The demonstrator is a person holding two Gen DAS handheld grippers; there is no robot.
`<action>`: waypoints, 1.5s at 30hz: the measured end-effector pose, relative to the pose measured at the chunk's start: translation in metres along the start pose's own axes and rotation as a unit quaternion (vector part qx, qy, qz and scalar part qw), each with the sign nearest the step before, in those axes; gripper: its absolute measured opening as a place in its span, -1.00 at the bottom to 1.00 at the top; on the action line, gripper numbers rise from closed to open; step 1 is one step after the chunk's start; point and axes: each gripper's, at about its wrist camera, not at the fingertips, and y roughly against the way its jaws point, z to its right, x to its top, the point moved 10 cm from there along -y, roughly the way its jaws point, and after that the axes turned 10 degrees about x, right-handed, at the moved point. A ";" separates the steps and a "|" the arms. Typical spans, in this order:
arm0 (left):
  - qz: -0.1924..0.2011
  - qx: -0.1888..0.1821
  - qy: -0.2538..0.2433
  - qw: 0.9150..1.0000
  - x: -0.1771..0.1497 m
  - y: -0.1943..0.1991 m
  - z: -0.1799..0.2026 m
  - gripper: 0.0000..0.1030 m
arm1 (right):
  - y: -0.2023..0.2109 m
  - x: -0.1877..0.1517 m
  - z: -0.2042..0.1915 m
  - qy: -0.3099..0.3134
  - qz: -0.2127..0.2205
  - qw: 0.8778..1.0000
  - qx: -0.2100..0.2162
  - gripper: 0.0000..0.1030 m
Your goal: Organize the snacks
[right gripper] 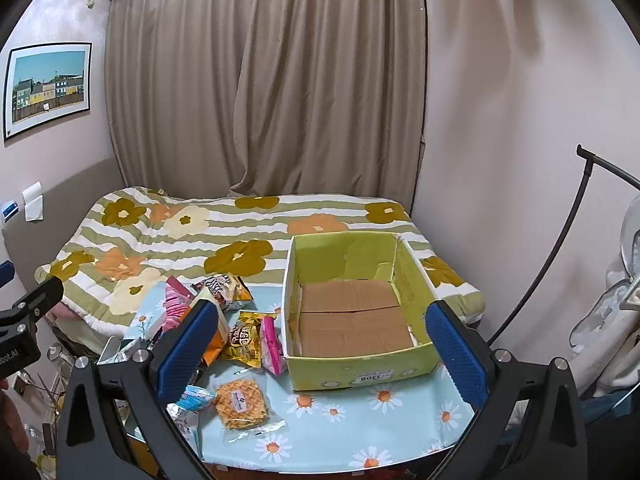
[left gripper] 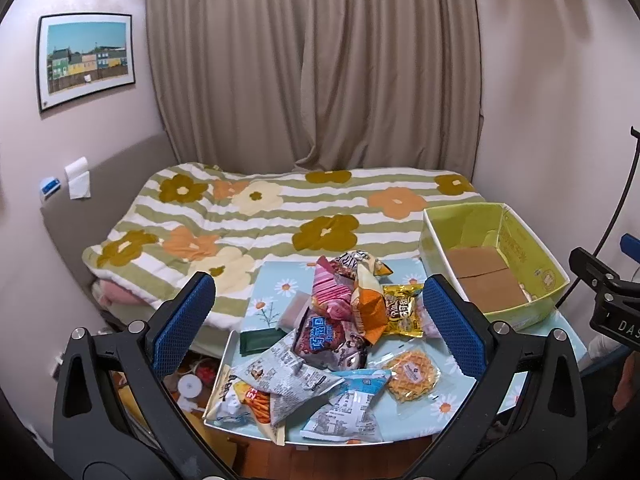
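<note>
A heap of snack packets [left gripper: 332,320] lies on a small table with a light-blue daisy cloth [right gripper: 360,432]. Among them are a wrapped waffle [left gripper: 410,376] [right gripper: 241,404], a yellow packet [left gripper: 402,310] [right gripper: 248,336], a pink wafer pack [left gripper: 330,294] and grey-white bags [left gripper: 288,376]. An empty green cardboard box [right gripper: 352,312] [left gripper: 492,264] stands on the table's right side. My left gripper [left gripper: 316,320] hovers open above the heap, touching nothing. My right gripper [right gripper: 320,344] hangs open in front of the box, with nothing between its fingers.
A bed with a flowered, striped quilt [left gripper: 280,208] runs behind the table, beige curtains [left gripper: 320,72] behind it. A framed picture [left gripper: 86,58] hangs on the left wall. A black stand [right gripper: 560,240] leans at the right. Clutter lies on the floor [left gripper: 192,384] left of the table.
</note>
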 end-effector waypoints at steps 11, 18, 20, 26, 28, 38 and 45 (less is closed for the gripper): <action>-0.005 -0.016 0.010 1.000 0.001 -0.006 -0.004 0.99 | -0.008 -0.004 -0.004 0.000 -0.003 1.000 -0.007 0.99; 0.000 -0.011 0.001 1.000 0.002 -0.008 -0.002 0.99 | -0.011 -0.004 -0.006 0.002 -0.005 1.000 -0.008 0.99; -0.003 -0.017 0.003 1.000 0.002 -0.009 -0.001 0.99 | -0.011 -0.004 -0.005 0.003 -0.004 1.000 -0.008 0.99; -0.013 -0.018 0.005 1.000 -0.001 -0.012 -0.002 0.99 | -0.009 -0.003 -0.004 0.003 -0.005 1.000 -0.011 0.99; -0.016 -0.016 0.004 1.000 -0.002 -0.013 -0.002 0.99 | -0.009 -0.003 -0.003 0.003 -0.007 1.000 -0.012 0.99; -0.019 -0.013 0.005 1.000 -0.005 -0.012 0.000 0.99 | -0.010 -0.001 -0.003 0.002 -0.008 1.000 -0.012 0.99; -0.019 -0.012 0.002 1.000 -0.006 -0.010 -0.001 0.99 | -0.010 0.000 -0.003 0.001 -0.008 1.000 -0.011 0.99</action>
